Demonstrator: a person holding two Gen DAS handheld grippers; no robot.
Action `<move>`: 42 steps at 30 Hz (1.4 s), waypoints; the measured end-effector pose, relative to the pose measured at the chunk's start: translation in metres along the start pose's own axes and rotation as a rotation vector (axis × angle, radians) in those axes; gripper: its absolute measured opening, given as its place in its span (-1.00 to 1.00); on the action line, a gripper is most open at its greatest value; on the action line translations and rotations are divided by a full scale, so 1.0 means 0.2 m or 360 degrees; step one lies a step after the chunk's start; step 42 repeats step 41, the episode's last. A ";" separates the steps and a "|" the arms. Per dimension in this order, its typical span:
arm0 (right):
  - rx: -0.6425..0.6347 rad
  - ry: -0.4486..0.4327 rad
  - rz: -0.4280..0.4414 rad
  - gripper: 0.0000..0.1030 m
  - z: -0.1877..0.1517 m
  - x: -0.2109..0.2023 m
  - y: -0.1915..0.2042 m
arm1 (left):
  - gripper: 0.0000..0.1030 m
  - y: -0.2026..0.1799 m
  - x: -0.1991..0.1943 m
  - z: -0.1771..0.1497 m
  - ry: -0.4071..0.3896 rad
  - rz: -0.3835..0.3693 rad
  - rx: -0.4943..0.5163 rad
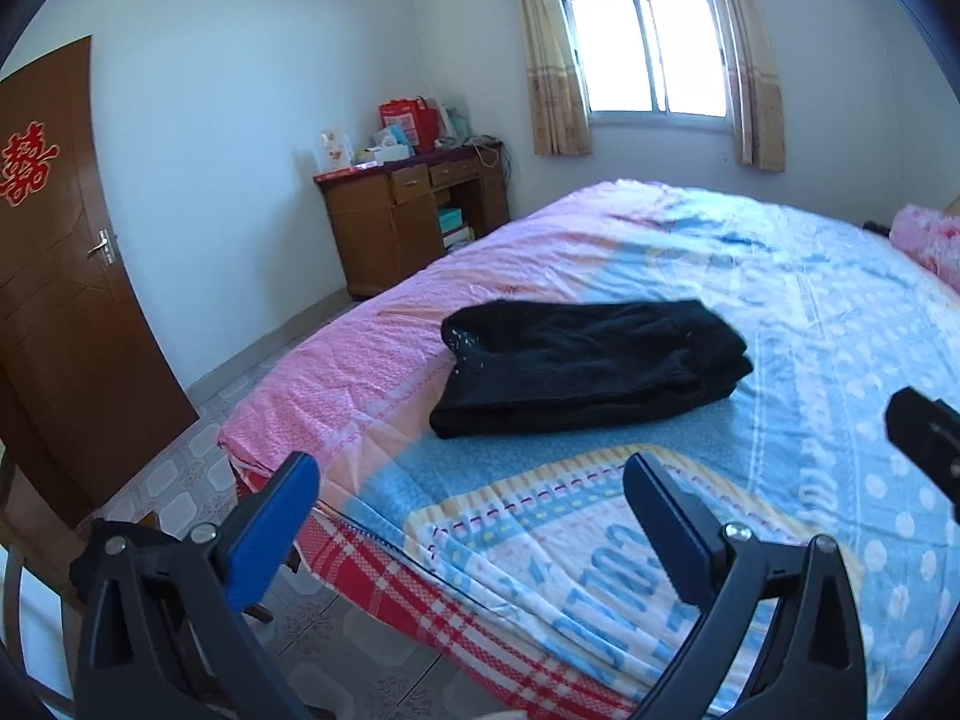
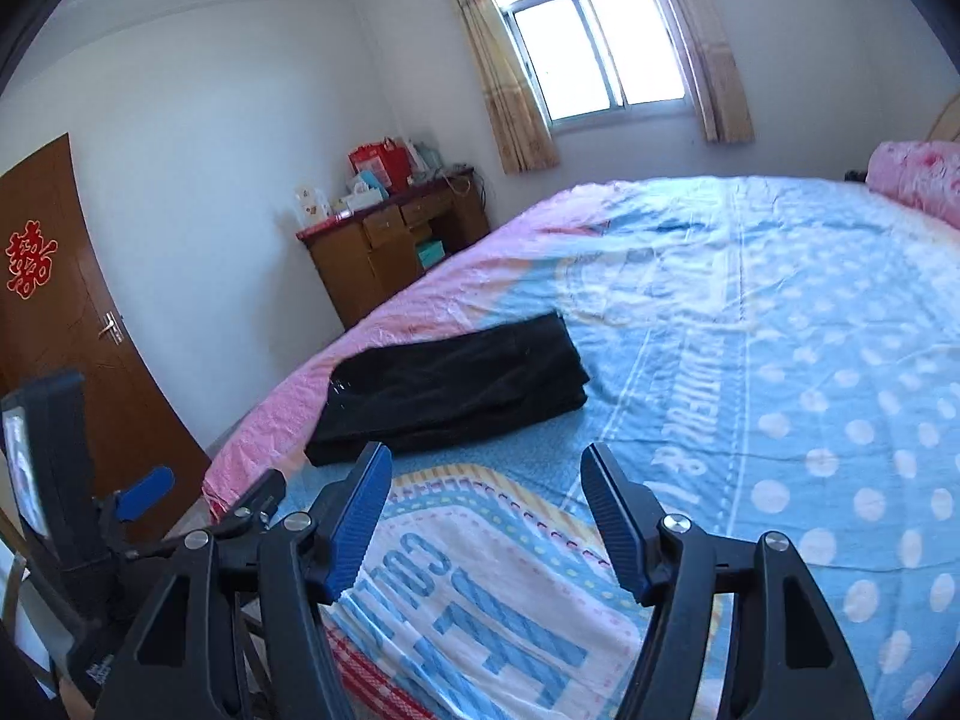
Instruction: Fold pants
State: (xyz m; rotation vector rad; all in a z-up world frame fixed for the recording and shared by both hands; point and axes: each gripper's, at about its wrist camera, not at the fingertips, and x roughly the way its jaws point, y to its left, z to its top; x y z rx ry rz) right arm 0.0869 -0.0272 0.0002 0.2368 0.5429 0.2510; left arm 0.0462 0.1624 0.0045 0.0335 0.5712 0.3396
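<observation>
The black pants [image 1: 591,363] lie folded in a compact stack on the pink and blue bedspread [image 1: 810,312]; they also show in the right wrist view [image 2: 456,387]. My left gripper [image 1: 474,480] is open and empty, held back from the pants above the near edge of the bed. My right gripper [image 2: 486,474] is open and empty, just short of the pants. The left gripper also shows at the left of the right wrist view [image 2: 144,489]. Part of the right gripper's body shows at the right edge of the left wrist view [image 1: 927,432].
A wooden desk [image 1: 414,216] with boxes and bags stands against the far wall under the window [image 1: 648,48]. A brown door [image 1: 54,276] is on the left. A pink pillow [image 2: 918,180] lies at the bed's far right. Tiled floor [image 1: 180,480] lies beside the bed.
</observation>
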 end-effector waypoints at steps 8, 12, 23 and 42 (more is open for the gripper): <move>-0.0098 -0.0244 -0.0044 0.40 0.05 -0.29 0.11 | 1.00 0.00 -0.16 0.02 -0.0147 0.0038 -0.0003; -0.0124 -0.0285 -0.0068 0.50 0.05 -0.30 0.13 | 1.00 -0.02 -0.19 0.02 -0.0198 0.0087 0.0044; -0.0029 -0.0226 -0.0066 0.50 0.04 -0.27 0.09 | 1.00 -0.02 -0.19 0.02 -0.0174 0.0079 0.0021; -0.0024 -0.0189 -0.0061 0.50 0.03 -0.24 0.09 | 1.00 -0.01 -0.20 0.02 -0.0165 0.0052 -0.0005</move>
